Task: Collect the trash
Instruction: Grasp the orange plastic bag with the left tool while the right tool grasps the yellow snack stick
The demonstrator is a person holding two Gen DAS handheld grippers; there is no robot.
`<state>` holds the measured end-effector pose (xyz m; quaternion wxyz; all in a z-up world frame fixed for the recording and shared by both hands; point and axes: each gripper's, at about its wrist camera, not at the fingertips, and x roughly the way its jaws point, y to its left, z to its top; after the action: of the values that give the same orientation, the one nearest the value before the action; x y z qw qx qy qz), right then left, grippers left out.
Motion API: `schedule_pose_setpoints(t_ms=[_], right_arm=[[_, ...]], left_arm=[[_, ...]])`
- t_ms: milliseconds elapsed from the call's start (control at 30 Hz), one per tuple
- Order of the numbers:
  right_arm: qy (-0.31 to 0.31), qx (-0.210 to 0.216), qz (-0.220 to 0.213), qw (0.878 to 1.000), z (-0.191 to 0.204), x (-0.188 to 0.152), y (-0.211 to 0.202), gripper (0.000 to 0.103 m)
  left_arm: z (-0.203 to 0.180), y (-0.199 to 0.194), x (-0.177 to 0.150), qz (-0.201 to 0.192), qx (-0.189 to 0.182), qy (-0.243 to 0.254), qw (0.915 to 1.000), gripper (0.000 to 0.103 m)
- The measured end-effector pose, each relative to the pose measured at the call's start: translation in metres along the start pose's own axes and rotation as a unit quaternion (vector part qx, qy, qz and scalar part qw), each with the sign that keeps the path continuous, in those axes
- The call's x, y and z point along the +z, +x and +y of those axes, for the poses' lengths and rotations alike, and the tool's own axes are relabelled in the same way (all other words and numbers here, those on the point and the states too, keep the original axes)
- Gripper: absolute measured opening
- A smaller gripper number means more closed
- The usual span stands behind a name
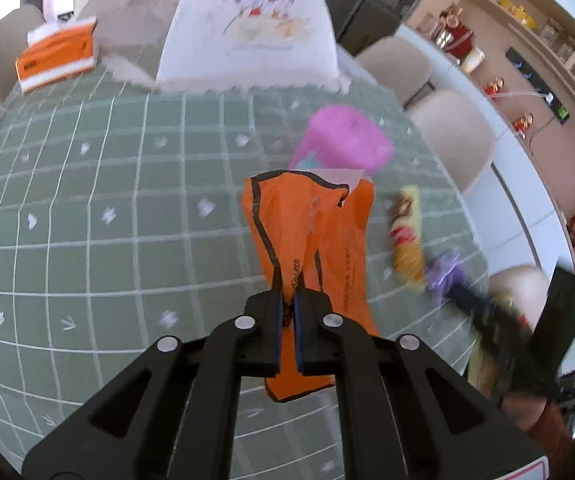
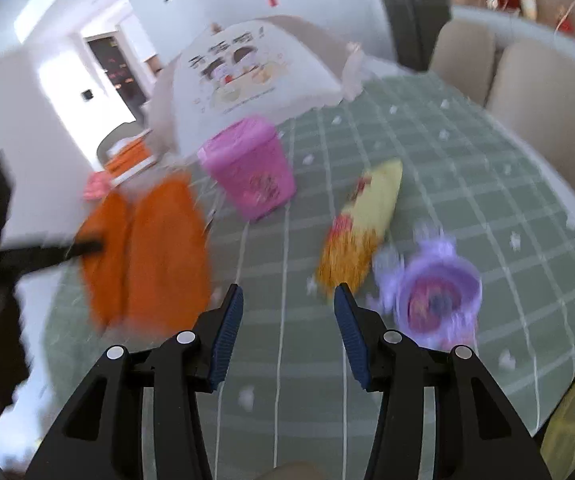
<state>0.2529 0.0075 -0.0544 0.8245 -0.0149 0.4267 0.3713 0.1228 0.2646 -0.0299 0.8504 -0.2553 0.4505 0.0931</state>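
**Bag pinched in left fingers; right fingers open, short of wrapper and cup**

Left gripper (image 1: 287,300): fingers closed almost flat on a gathered fold of the orange plastic bag (image 1: 311,232). Bag hanging from the pinch, spread out toward 12 o'clock, with a tail below the fingers; whether the far end rests on the worktop (image 1: 87,200), cannot tell.

Right gripper (image 2: 287,312): fingers wide apart, nothing between them, only green gridded cloth in the gap. Heavy motion blur in this view.

Trash, seen from the right wrist:
- yellow snack wrapper (image 2: 359,224) at about 1 o'clock, just beyond the right-hand fingertip; long axis running from near the fingertip away toward 1 o'clock, so roughly in line with the pointing direction rather than across it.
- purple paper cup (image 2: 435,296) at about 2 o'clock, on its side, mouth toward the camera, just beside the wrapper's near end; touching or not, cannot tell.

Right hand judged clearly nearer both pieces; left hand occupied with the bag at about 10 o'clock.

Surroundings: pink bucket (image 2: 247,168) upright at 11 to 12 o'clock, behind the bag; white mesh food cover (image 2: 255,68) beyond it; orange tissue box (image 1: 57,54) far off at the worktop edge; beige chairs (image 1: 451,140) along the side.

Obstruction: none between fingers and wrapper. Judged risk: cup close enough to be nudged when closing on the wrapper's near end.
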Motion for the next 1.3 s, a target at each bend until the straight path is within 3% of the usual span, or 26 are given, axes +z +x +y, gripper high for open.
schedule_pose_setpoints(t_ms=[100,167,200,300,467,533,600,733,833,933,1133,1300], right_arm=[[0.019,-0.068,-0.023,0.997,-0.001,0.023,0.018,0.045],[0.032,-0.119,-0.028,0.992,-0.006,0.039,0.034,0.045],[0.043,-0.145,-0.020,0.988,-0.011,0.048,0.049,0.045],[0.051,-0.171,0.029,0.984,-0.024,0.064,0.080,0.045],[0.042,-0.198,0.061,0.977,-0.023,0.069,0.108,0.045],[0.038,-0.183,0.075,0.980,-0.021,0.068,0.113,0.040],[0.020,-0.197,0.075,0.977,-0.014,0.066,0.112,0.022],[0.023,-0.168,0.047,0.984,0.003,0.062,0.078,0.021],[0.019,-0.146,0.018,0.989,0.017,0.066,0.045,0.021],[0.026,-0.129,-0.014,0.991,0.023,0.071,0.010,0.021],[0.028,-0.124,-0.061,0.990,0.023,0.071,-0.063,0.021],[0.035,-0.138,-0.091,0.986,-0.004,0.061,-0.120,0.021]], left_arm=[[0.021,0.008,-0.001,0.018,0.001,0.005,0.9998,0.007],[0.034,0.016,0.004,0.029,-0.018,0.007,0.9994,0.025],[0.038,0.017,0.005,0.027,-0.026,0.020,0.9991,0.028],[0.047,0.024,0.008,0.025,-0.023,0.046,0.9984,0.034],[0.066,0.036,0.008,0.037,-0.046,0.009,0.9982,0.039],[0.073,0.043,0.006,0.045,-0.056,0.000,0.9974,0.039],[0.076,0.048,0.003,0.052,-0.058,-0.002,0.9969,0.039],[0.069,0.046,0.007,0.051,-0.060,0.004,0.9969,0.039],[0.057,0.042,0.014,0.041,-0.054,0.021,0.9975,0.012],[0.040,0.033,0.022,0.023,-0.055,0.040,0.9975,0.006],[-0.006,0.004,0.039,-0.023,-0.070,0.073,0.9946,0.004],[-0.067,-0.018,0.045,-0.057,-0.092,0.114,0.9875,0.004]])
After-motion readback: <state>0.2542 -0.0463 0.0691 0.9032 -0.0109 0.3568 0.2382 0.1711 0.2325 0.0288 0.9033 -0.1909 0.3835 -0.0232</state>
